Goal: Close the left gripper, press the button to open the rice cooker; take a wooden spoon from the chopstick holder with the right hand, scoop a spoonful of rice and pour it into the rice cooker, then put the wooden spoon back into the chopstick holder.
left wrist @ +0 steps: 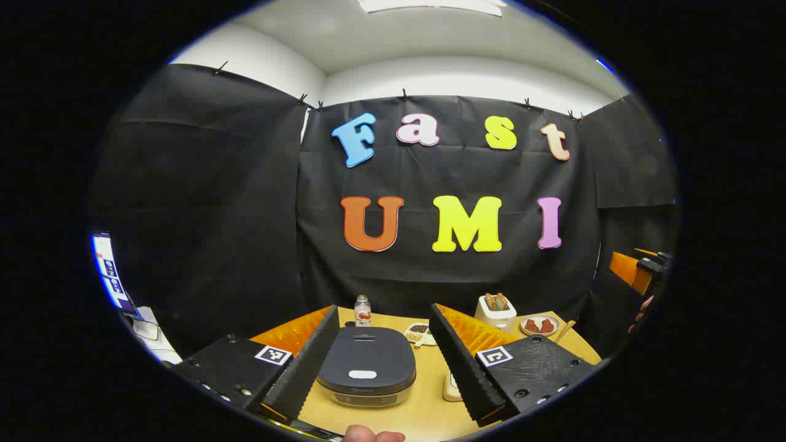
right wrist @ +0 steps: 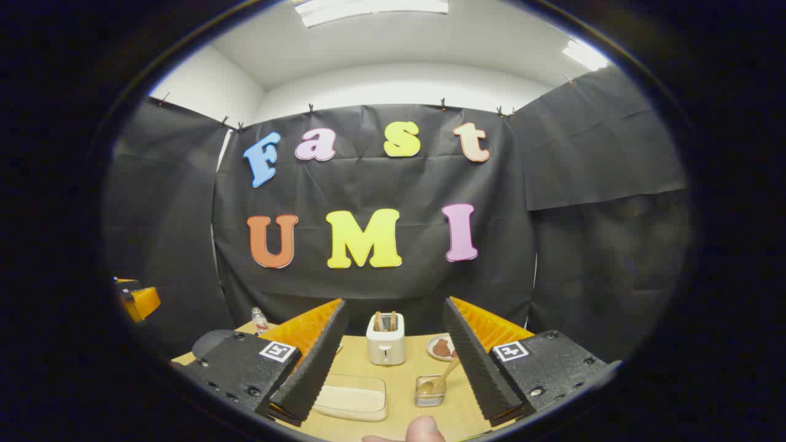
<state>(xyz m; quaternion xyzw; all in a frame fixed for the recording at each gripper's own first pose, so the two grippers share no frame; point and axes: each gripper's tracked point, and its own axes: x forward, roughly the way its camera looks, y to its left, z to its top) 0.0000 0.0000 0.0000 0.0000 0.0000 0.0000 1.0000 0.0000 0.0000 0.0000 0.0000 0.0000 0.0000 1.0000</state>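
Light: bright, even, from ceiling panels [left wrist: 430, 6] overhead | Glare: panels blown out white | Shadows: soft, faint on the wooden table [right wrist: 399, 393] | Distortion: strong fisheye bending toward the edges | Focus: centre sharp, rim slightly smeared, with blue fringing.

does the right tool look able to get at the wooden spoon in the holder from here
Probably yes. The right tool is open, and the wooden spoon leans out of the chopstick holder just ahead between its fingers, with nothing in between.
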